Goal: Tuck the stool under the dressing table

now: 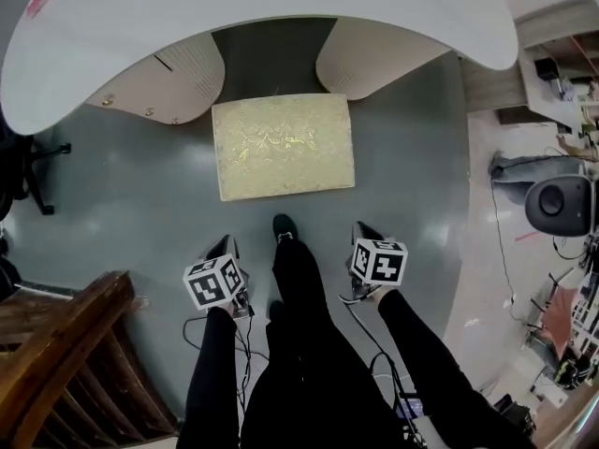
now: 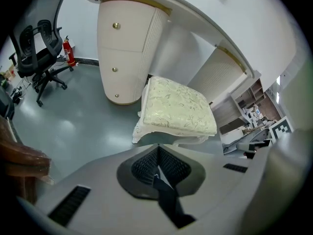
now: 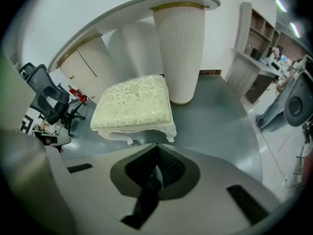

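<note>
**Stool standing at the mouth of the desk's knee gap, both grippers shut and empty**

The rectangular stool with a cream floral cushion and carved white legs (image 1: 283, 146) (image 2: 178, 106) (image 3: 133, 104) is standing on the grey-green floor (image 1: 122, 185). It is sitting just in front of the curved white dressing desk (image 1: 234, 12) (image 2: 195, 18) (image 3: 122, 11), centred on the gap at the middle of the desk's front edge. Its far edge is reaching in between the two ribbed cream pedestals, the left one with small round knobs (image 1: 173, 78) and the right one plain (image 1: 374, 59). Most of the cushion is lying clear of the desk's front edge.

Well back from the stool, the left gripper (image 1: 223, 243) (image 2: 157, 148) is hanging beside the person's black-clad legs (image 1: 299, 344). Its jaws are pressing together with nothing between them. The right gripper (image 1: 365, 230) (image 3: 156, 148) is hanging on the other side of the legs, its jaws likewise closed on nothing. Both are pointing toward the stool and touching nothing.

Beyond the desk's left end a black office chair (image 2: 41, 48) is standing, with a red fire extinguisher (image 2: 70, 53) against the wall near it. A piece of brown wooden furniture (image 1: 65, 344) is filling the lower left of the head view.
</note>
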Demonstrator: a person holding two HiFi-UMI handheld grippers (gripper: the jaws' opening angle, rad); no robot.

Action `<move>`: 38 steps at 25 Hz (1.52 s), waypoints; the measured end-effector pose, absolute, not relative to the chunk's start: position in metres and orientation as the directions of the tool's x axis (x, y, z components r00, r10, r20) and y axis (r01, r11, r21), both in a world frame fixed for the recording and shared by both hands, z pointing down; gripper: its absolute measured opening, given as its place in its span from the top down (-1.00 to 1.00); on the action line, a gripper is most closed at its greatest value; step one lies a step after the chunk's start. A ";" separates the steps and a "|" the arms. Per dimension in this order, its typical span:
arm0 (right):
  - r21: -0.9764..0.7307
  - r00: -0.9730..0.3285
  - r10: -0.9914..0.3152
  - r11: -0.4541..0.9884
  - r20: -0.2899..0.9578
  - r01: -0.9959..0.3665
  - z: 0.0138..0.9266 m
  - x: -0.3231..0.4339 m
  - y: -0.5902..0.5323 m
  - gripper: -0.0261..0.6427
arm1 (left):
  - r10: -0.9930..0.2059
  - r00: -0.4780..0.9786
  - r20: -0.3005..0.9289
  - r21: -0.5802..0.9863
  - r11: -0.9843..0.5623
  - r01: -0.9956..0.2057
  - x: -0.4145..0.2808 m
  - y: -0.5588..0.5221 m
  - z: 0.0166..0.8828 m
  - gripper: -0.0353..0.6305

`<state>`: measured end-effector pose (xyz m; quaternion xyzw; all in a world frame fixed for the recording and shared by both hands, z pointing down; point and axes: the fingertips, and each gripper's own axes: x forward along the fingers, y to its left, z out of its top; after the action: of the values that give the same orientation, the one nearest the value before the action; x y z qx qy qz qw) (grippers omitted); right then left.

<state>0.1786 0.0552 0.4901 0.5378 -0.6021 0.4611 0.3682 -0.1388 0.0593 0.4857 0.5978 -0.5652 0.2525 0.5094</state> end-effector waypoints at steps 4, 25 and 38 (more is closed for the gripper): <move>-0.156 -0.146 -0.296 -0.012 0.944 -0.988 0.517 0.178 0.050 0.91 | -0.401 0.236 0.885 0.321 0.160 -0.933 -0.136 0.053 0.514 0.87; -0.120 -0.118 -0.252 0.009 0.961 -0.993 0.618 0.178 0.015 0.91 | -0.323 0.224 0.919 0.289 0.166 -0.943 -0.138 0.036 0.626 0.87; -0.117 -0.113 -0.234 -0.006 0.966 -0.993 0.638 0.174 -0.006 0.91 | -0.291 0.245 0.925 0.297 0.151 -0.943 -0.131 0.006 0.656 0.87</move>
<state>0.1741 -0.0059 0.6381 0.5303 -0.5785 0.4708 0.4031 -0.1311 0.0061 0.6560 0.5769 -0.5346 0.3030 0.5381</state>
